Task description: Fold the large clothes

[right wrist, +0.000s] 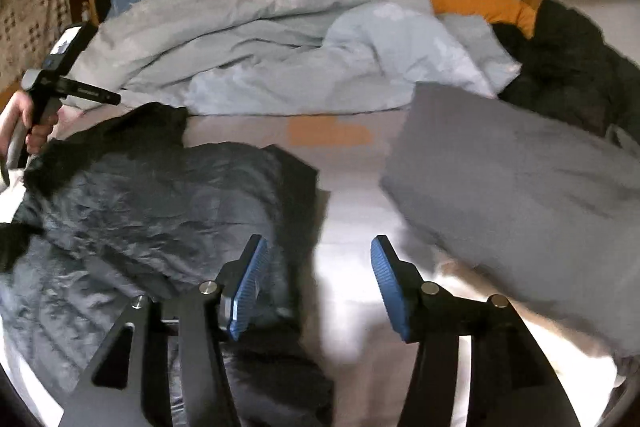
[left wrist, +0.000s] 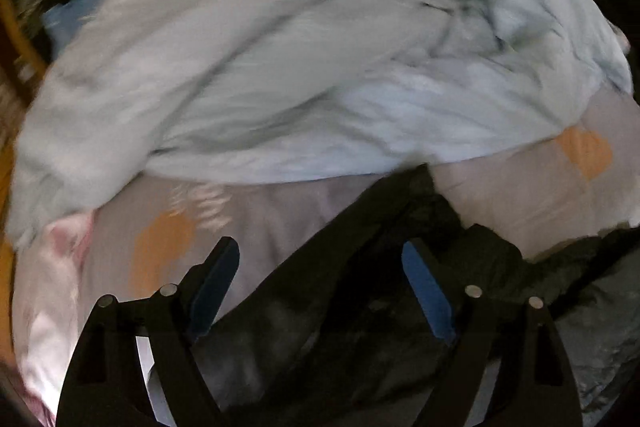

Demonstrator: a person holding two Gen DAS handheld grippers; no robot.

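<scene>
Ribbed blue fingers (right wrist: 252, 287) parted above crinkled dark jacket (right wrist: 132, 195), smooth sheet (right wrist: 352, 211)

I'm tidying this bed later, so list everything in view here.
dark jacket: one, black, crumpled on the left of the bed
grey pillow: one, right side
duvet: one, pale blue, bunched at the far end
orange cushion: one, by the headboard
dark pile: one, far right
bedsheet: pale, orange patches
left tongs: open over the jacket
right tongs: open, nothing between
hand: one, left edge, gripping a handle
</scene>
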